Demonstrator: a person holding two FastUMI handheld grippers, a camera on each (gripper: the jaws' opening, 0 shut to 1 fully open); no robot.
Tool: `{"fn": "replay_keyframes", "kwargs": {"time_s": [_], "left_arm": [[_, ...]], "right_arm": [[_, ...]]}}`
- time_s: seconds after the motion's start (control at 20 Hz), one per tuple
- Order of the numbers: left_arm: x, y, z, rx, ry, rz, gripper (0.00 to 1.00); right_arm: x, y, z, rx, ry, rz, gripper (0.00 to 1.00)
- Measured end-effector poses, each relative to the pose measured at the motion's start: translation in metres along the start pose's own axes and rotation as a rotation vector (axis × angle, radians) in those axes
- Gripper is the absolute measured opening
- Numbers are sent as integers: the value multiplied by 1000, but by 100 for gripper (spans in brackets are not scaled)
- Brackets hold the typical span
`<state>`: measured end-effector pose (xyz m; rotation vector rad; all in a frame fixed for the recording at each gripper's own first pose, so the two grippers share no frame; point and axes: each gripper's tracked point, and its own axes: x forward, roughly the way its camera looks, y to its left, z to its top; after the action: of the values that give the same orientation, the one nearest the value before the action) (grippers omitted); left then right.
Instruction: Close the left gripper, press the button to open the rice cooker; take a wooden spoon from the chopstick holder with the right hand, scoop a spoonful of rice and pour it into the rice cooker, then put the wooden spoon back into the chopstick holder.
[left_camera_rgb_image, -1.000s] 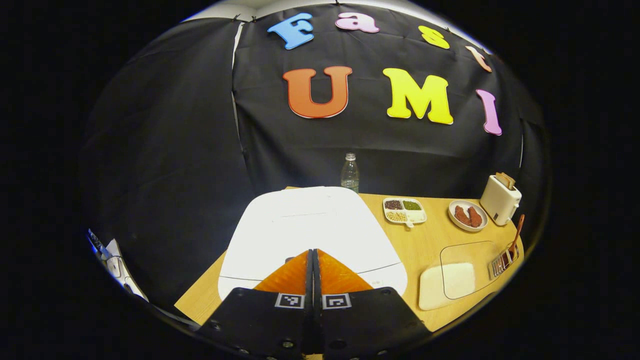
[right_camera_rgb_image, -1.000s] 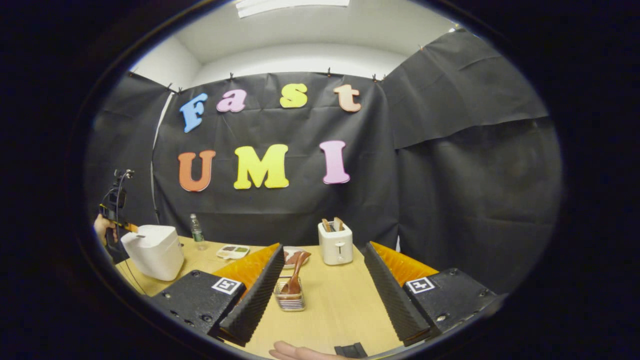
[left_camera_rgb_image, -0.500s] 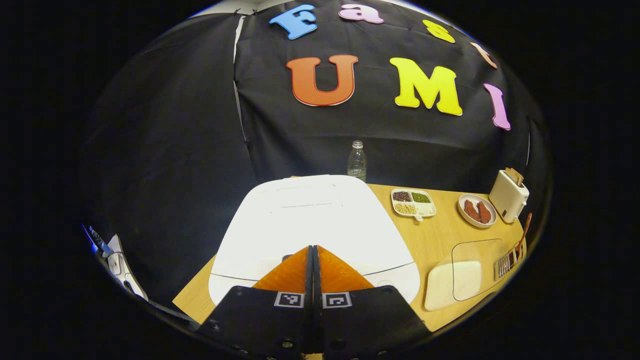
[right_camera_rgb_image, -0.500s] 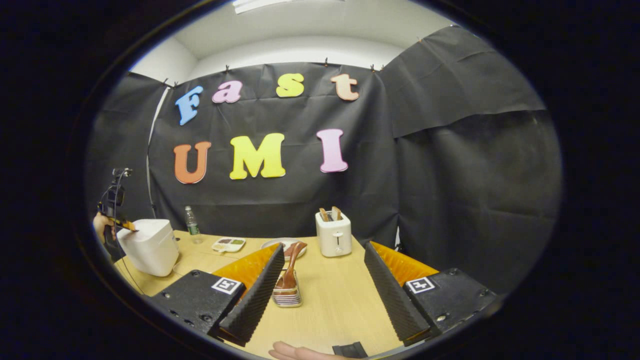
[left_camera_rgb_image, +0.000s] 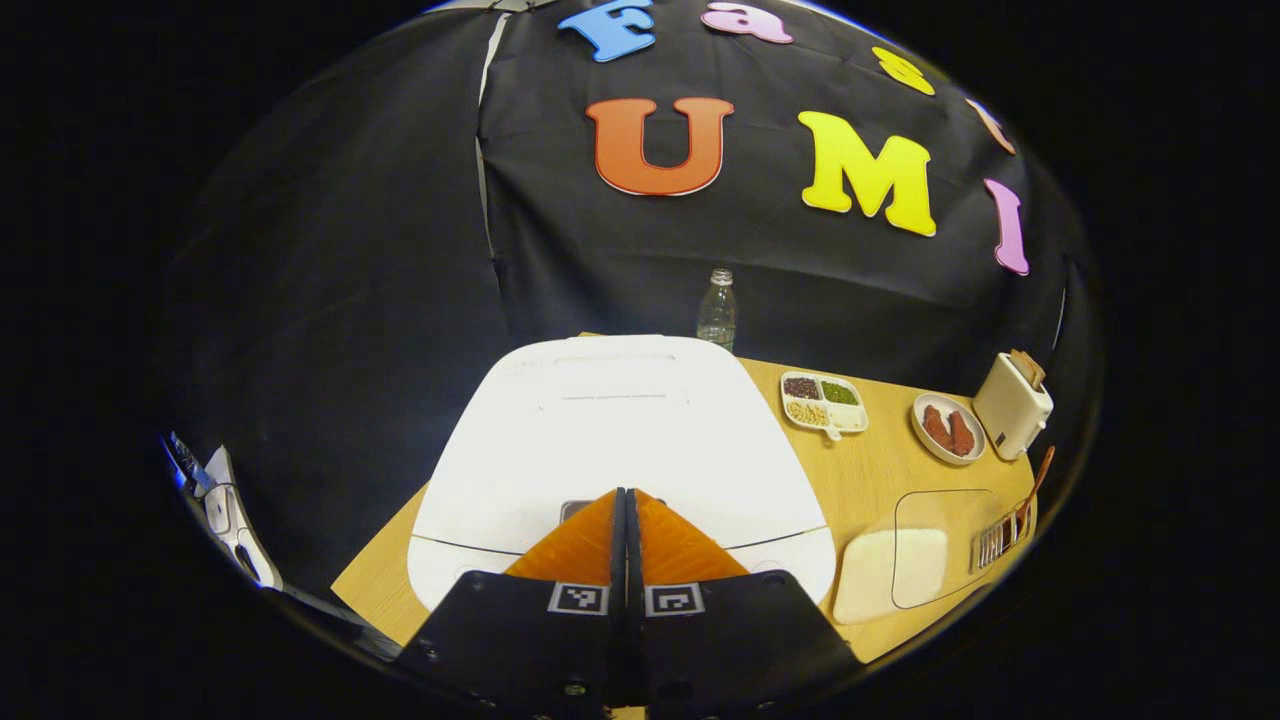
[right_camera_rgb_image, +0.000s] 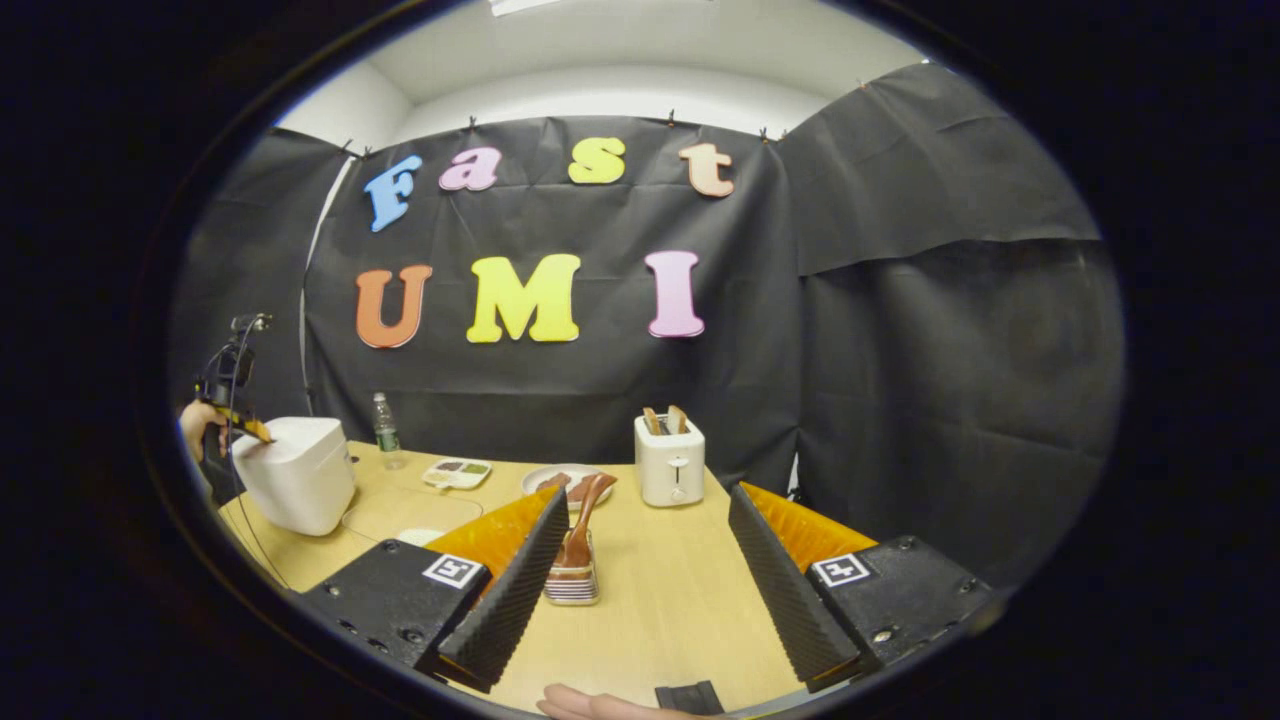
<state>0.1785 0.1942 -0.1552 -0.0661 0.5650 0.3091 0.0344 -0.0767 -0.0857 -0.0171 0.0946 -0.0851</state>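
Rice cooker (left_camera_rgb_image: 620, 440) at 12 o'clock from the left gripper (left_camera_rgb_image: 625, 498), whose fingers lie pressed together with their joined tips at the grey button (left_camera_rgb_image: 576, 509) on the closed lid; whether the tips already bear on the button cannot be told. The white body looks rigid, smooth and heavy enough to stay put under a firm, straight push, though an off-centre push could skid on the glossy lid. At 2 o'clock, a clear container of rice (left_camera_rgb_image: 905, 560) lies on the table (left_camera_rgb_image: 860, 470), with the chopstick holder (left_camera_rgb_image: 1003, 536) at 3 o'clock near the edge. In the right gripper view, the right gripper (right_camera_rgb_image: 645, 545) has its fingers spread wide and empty; the wooden spoon (right_camera_rgb_image: 583, 515) stands in the holder at 11 o'clock, just beside the left finger. The spoon is judged light, stiff and slightly slick; it is best clamped across the exposed upper handle, above the holder's rim, and lifted straight up so that the light holder does not tip.
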Motion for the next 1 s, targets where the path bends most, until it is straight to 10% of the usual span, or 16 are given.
{"fn": "replay_keyframes", "kwargs": {"time_s": [0.4, 0.55, 0.6, 0.7, 1.0], "left_arm": [[-26, 6, 61, -31, -173, -5, 4], [-34, -2, 76, -18, -236, -36, 20], [-37, -3, 81, -1, -258, -33, 49], [-44, 4, 90, 30, -303, 16, 71], [-75, -5, 95, -8, -353, 16, 92]], "right_arm": [[-7, -9, 2, 2, -3, -33, 100], [-9, 0, 5, -6, -5, -20, 100], [-10, 3, 5, -9, -10, -14, 100], [-9, 2, 7, -6, -17, -20, 100], [-7, 3, 3, 2, -19, -19, 100]]}}
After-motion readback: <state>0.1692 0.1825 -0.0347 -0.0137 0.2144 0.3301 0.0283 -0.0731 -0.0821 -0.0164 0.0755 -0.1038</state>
